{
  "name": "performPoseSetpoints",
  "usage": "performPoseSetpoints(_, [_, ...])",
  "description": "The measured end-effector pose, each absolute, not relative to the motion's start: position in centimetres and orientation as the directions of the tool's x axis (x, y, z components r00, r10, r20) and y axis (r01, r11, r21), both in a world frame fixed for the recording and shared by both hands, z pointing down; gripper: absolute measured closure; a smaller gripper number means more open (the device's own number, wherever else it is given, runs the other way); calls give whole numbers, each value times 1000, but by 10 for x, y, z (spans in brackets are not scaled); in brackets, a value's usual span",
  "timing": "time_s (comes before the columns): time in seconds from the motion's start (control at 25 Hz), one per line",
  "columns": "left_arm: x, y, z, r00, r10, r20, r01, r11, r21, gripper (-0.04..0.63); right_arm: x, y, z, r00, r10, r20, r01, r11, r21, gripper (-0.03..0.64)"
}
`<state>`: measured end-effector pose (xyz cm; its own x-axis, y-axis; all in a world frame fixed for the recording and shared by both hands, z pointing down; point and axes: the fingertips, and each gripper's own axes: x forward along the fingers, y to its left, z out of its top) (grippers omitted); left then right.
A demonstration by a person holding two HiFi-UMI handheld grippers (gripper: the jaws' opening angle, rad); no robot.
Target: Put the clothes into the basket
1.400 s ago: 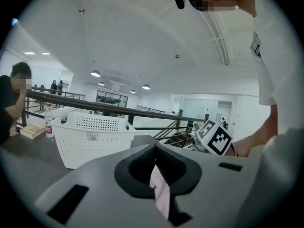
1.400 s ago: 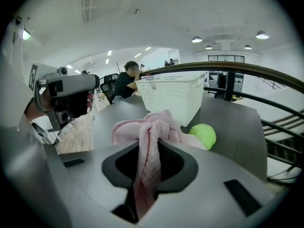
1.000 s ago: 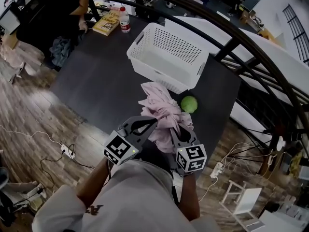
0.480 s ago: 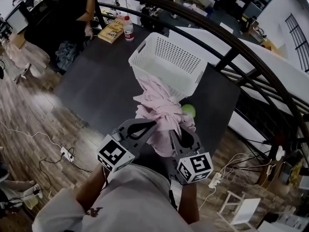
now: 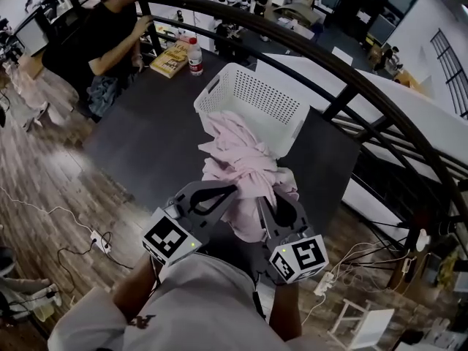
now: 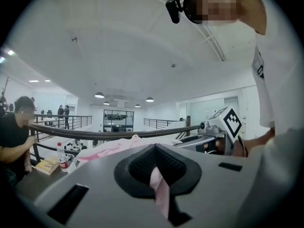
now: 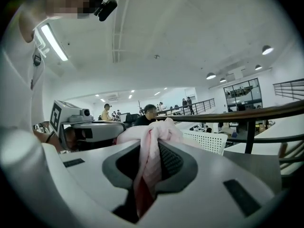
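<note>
A bunched pink garment hangs in the air in front of me, lifted off the black table. My left gripper and right gripper sit side by side, each shut on a fold of it. In the left gripper view a thin pink strip is pinched between the jaws. The right gripper view shows a thicker wad of pink cloth clamped in its jaws. The white perforated basket stands just beyond; in the head view the garment's top overlaps its near rim. It also appears as a white basket in the right gripper view.
A water bottle and a yellow book lie at the table's far edge, where a person sits. A dark curved railing runs behind the basket. Cables and a power strip lie on the wooden floor at left.
Both grippers have risen together with the pink garment. It now covers the green ball that showed beside it earlier and reaches up over the basket's near rim.
</note>
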<state>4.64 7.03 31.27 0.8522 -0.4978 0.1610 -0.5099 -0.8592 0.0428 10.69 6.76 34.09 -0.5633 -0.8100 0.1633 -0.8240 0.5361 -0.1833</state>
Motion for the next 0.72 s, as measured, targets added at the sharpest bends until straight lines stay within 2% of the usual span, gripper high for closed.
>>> performPoseSetpoints(0.72, [46, 4, 286, 932, -356, 72, -361, -930, 68, 592, 105, 4, 305, -438, -887, 147, -898, 422, -125, 543])
